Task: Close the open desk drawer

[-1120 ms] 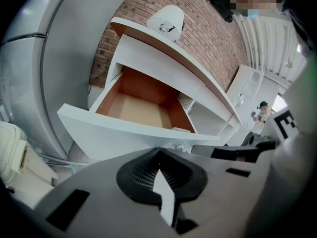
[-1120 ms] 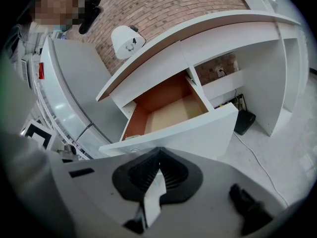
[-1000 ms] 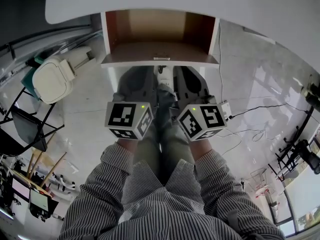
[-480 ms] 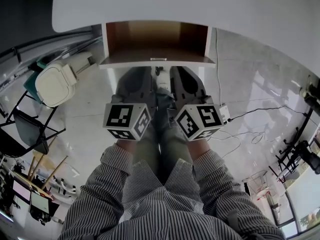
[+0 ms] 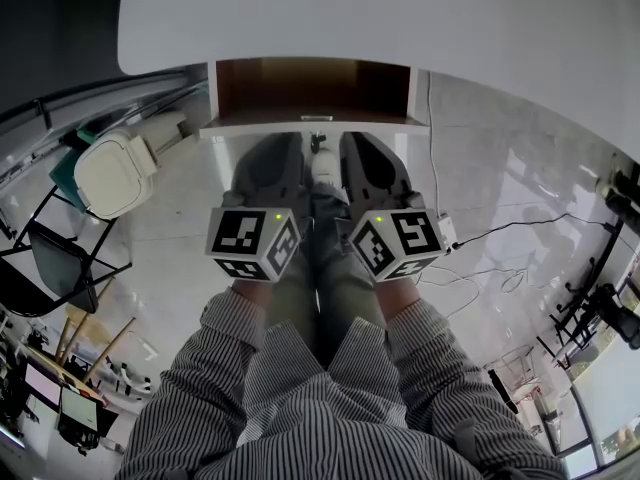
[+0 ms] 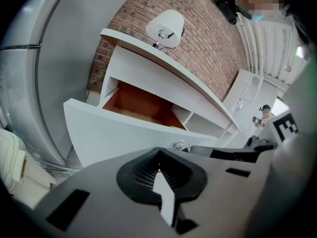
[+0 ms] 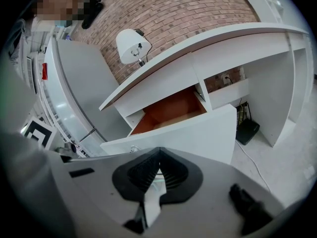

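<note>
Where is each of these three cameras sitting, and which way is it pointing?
Head view: on the person's head, looking steeply down at the open drawer; striped sleeves, legs, left gripper and right gripper show.
Left gripper view: on the left gripper, looking along its shut jaws at the drawer's white front.
Right gripper view: on the right gripper, same aim, from the drawer's other end.
Shared: both gripper views show the drawer, lamp and brick wall.

The open white desk drawer (image 5: 310,93) juts from under the curved white desktop (image 5: 400,18). The left gripper (image 6: 158,157) and right gripper (image 7: 158,157) sit side by side just before its front.
</note>
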Tool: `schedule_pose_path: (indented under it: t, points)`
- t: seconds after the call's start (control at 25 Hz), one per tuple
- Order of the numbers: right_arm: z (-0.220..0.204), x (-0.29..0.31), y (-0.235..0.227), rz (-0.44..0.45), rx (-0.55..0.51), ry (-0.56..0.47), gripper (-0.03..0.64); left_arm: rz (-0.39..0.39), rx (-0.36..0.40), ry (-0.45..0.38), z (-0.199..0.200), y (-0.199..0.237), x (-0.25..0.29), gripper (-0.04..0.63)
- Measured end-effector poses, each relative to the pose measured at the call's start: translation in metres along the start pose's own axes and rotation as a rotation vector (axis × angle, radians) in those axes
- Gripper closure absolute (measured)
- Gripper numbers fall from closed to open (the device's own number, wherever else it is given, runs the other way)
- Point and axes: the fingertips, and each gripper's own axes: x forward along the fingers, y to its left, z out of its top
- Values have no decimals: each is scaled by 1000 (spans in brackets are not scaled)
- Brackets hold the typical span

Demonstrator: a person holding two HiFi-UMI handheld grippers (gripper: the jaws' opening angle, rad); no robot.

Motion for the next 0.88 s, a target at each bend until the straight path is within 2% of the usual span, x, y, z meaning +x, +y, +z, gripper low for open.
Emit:
schedule_pose_path:
  t: [0.44, 0.88]
  points:
    - [1, 1, 1, -9, 11, 3, 601, 11, -17, 15, 2, 1, 0, 583]
    - [4, 1, 0, -24, 9, 7, 600, 28, -14, -7, 5, 0, 1, 583]
